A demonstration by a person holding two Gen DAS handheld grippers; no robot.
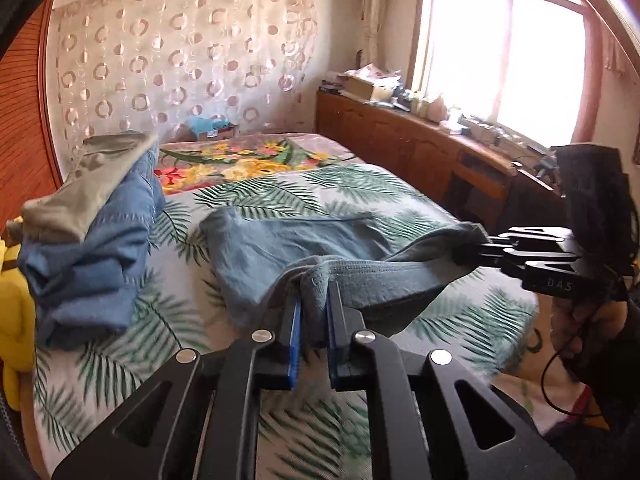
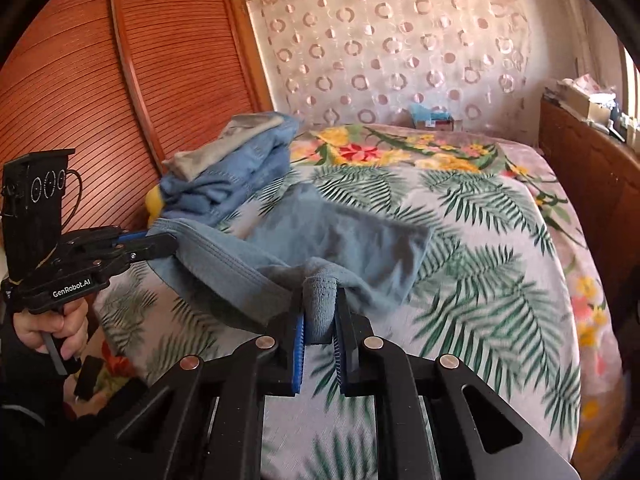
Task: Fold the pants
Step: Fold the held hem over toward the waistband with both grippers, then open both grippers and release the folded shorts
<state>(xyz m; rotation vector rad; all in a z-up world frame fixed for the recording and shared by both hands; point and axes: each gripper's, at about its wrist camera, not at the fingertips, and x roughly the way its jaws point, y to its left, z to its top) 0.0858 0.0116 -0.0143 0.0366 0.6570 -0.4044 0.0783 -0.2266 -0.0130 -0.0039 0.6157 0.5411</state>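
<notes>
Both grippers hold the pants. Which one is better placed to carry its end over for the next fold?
Probably the right gripper. Beyond it lies open bed, while the left gripper has the clothes pile close on its side. Both grip the pants.

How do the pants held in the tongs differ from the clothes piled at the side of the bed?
The held pants are grey-blue; the pile is brighter blue with a grey piece on top. The pants are one garment, spread out and partly lifted, with the left tongs and right tongs each shut on an edge; the pile is a bunched stack nobody holds. Both rest on the leaf-print bedspread.
</notes>
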